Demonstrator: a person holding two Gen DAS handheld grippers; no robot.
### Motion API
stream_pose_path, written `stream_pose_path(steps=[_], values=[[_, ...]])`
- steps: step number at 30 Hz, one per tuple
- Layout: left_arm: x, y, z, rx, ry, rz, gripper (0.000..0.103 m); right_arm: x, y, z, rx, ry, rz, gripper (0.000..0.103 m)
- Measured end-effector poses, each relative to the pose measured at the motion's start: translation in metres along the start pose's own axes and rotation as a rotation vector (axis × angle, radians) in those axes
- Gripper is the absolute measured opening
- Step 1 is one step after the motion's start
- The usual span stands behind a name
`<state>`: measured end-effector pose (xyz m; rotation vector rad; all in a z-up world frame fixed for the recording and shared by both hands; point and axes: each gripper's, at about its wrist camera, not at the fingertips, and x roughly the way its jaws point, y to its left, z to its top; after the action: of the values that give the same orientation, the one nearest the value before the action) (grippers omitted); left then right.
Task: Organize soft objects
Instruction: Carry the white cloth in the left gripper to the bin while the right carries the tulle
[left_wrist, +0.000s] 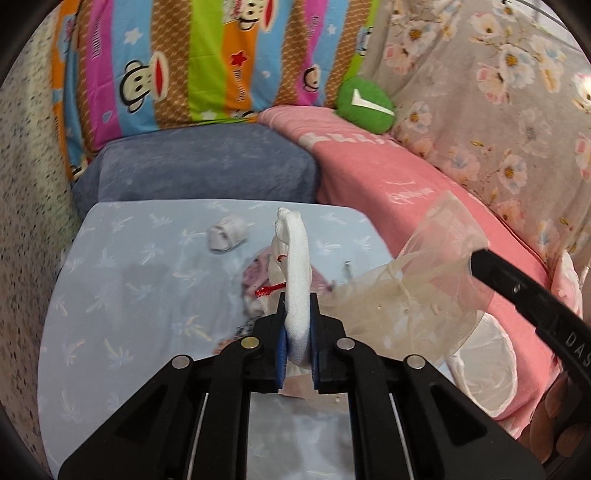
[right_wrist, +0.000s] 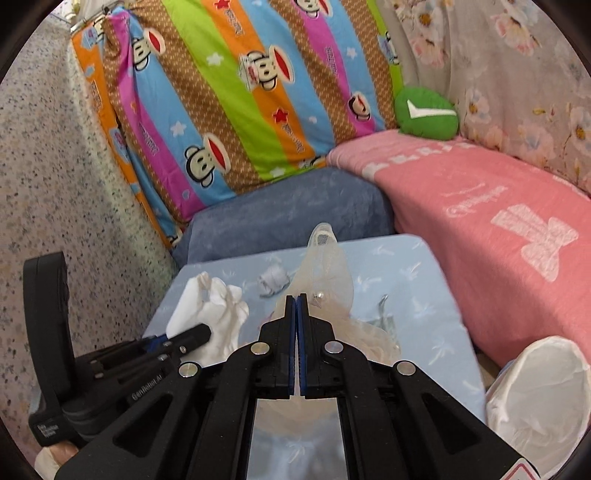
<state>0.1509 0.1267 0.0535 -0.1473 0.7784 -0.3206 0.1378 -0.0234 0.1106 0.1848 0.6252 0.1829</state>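
Observation:
My left gripper (left_wrist: 297, 314) is shut on a white sock (left_wrist: 297, 266), which stands up between the blue pads above a light-blue cloth surface (left_wrist: 122, 280). In the right wrist view the same sock (right_wrist: 218, 314) hangs from the left gripper (right_wrist: 192, 338) at lower left. My right gripper (right_wrist: 297, 301) is shut on a sheer beige mesh pouch with a pearl (right_wrist: 328, 273); in the left wrist view the pouch (left_wrist: 424, 280) hangs from the right gripper's finger (left_wrist: 517, 288). A small rolled white sock (left_wrist: 226, 233) (right_wrist: 272, 280) lies farther back on the blue cloth.
A white round fabric basket (right_wrist: 535, 398) (left_wrist: 484, 362) sits at the right, beside a pink blanket (right_wrist: 480, 221). Behind are a blue-grey cushion (left_wrist: 199, 166), a striped monkey-print pillow (right_wrist: 240, 92), a green round plush (right_wrist: 424, 112) and floral fabric (left_wrist: 498, 92). A pink patterned item (left_wrist: 255, 273) lies under the held sock.

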Motion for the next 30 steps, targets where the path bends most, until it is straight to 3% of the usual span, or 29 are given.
stream_pose_path(steps=[10,30], values=[[0.001,-0.083,-0.005,0.132,-0.003,-0.093,0.010,-0.069,-0.071,0.006,0.081,-0.093,-0.093,0.001],[0.035,-0.234,-0.045,0.337,0.095,-0.230,0.010,-0.142,-0.228,-0.046,0.288,-0.105,-0.323,0.001]])
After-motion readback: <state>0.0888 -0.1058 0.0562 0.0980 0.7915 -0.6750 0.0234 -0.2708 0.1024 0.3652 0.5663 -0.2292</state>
